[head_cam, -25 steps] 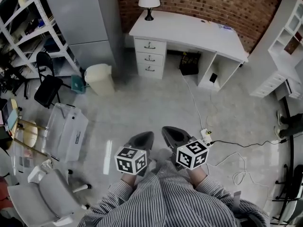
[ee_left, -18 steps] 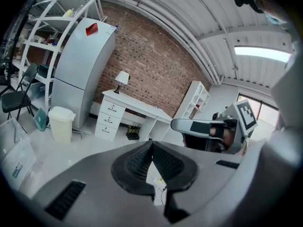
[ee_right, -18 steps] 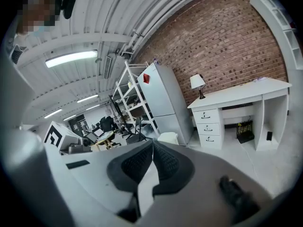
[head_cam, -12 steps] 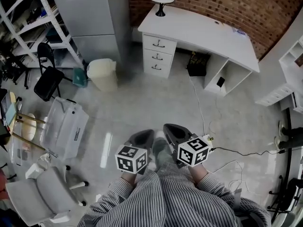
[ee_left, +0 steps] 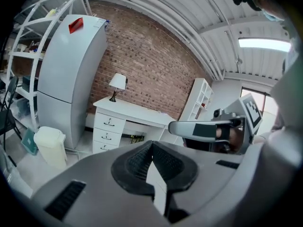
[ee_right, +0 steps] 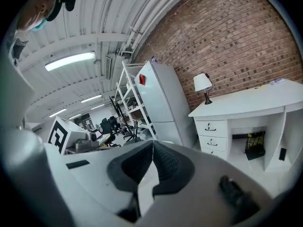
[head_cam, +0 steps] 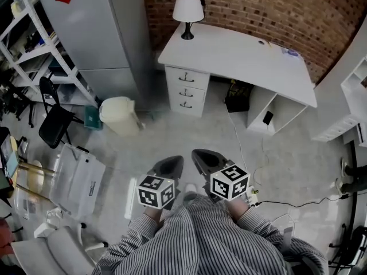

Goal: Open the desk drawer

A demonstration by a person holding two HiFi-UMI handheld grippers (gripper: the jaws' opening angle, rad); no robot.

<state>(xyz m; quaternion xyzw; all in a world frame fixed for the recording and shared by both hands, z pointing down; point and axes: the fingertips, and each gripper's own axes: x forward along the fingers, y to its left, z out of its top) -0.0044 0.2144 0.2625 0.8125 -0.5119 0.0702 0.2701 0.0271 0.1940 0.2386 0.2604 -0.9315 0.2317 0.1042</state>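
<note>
Three white drawers [head_cam: 184, 96] sit stacked in the left pedestal of the white desk [head_cam: 241, 53] against the red brick wall [head_cam: 269, 7]. All are flush shut, each with a small dark handle [head_cam: 187, 78]. That's my target, and it's well apart from me, across the pale grey floor [head_cam: 189, 133].

Left gripper [head_cam: 171, 166]: jaws pressed together, nothing between them. Right gripper [head_cam: 204, 157]: same, closed and empty. They sit side by side, both pointing toward the desk.

So I read this as the approach, no contact yet. Next, I'd say, I close the gap, spread one pair of jaws and line them on a handle, probably the top drawer [head_cam: 196, 79]. Then pinch and pull straight back.
</note>
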